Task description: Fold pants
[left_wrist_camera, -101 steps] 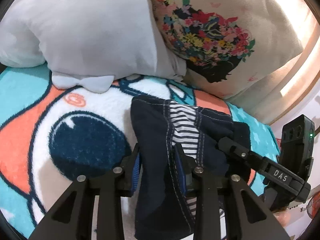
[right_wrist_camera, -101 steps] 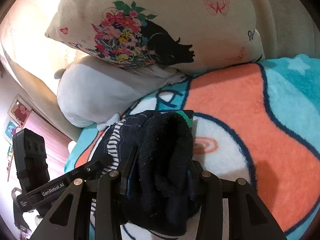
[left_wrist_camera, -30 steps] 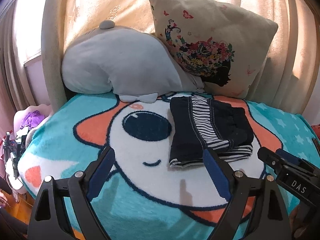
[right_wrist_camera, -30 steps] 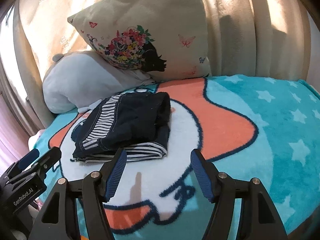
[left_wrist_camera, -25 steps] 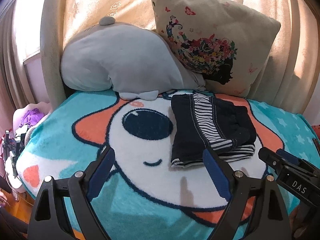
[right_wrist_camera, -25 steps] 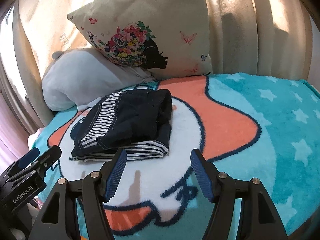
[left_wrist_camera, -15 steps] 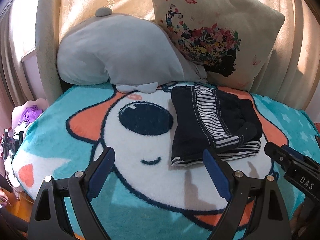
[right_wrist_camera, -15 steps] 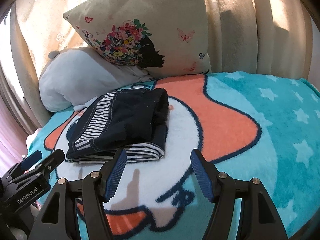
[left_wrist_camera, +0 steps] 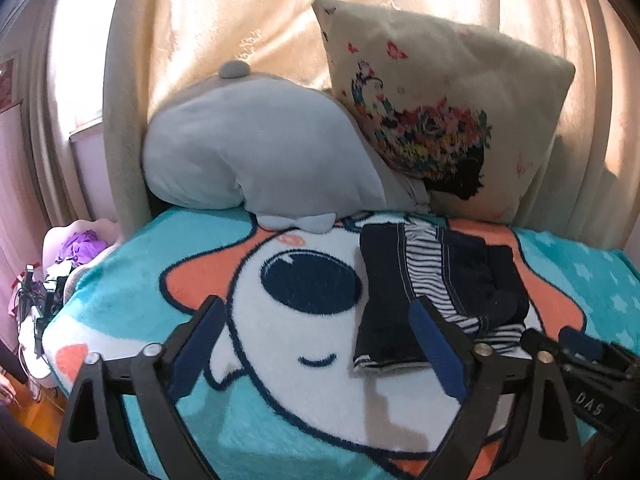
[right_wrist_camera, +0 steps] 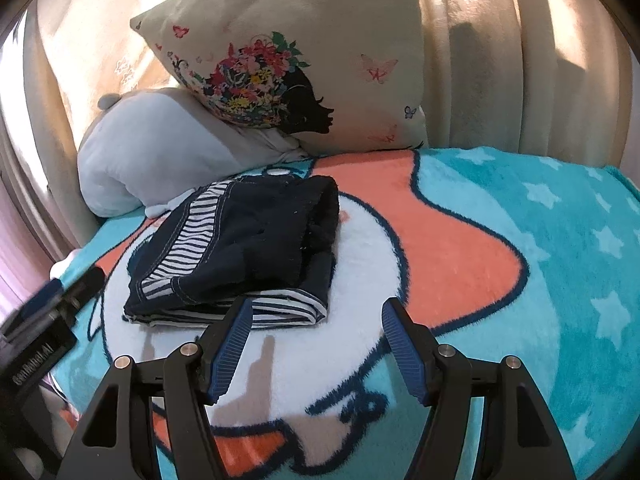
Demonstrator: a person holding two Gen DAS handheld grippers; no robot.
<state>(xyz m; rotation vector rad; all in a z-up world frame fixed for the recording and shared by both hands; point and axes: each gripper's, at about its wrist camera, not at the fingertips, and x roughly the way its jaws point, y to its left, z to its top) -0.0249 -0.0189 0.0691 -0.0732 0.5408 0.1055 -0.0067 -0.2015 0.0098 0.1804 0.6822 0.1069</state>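
The dark navy pants [left_wrist_camera: 436,288] with a white striped panel lie folded in a compact stack on the cartoon blanket [left_wrist_camera: 280,352], just in front of the pillows. They also show in the right wrist view [right_wrist_camera: 240,248]. My left gripper [left_wrist_camera: 316,320] is open and empty, held back from the stack and a little left of it. My right gripper [right_wrist_camera: 316,320] is open and empty, just short of the stack's near edge. The right gripper's body [left_wrist_camera: 592,376] shows at the lower right of the left wrist view.
A grey plush pillow [left_wrist_camera: 256,152] and a cream flower-print cushion [left_wrist_camera: 436,120] lean on the curtain behind the pants. The blanket [right_wrist_camera: 520,280] covers the bed. Clutter with purple cloth [left_wrist_camera: 76,248] sits off the bed's left side.
Both grippers let go of the pants, opened and drew back from the stack. In the last second the views shifted only slightly; the folded pants have stayed still.
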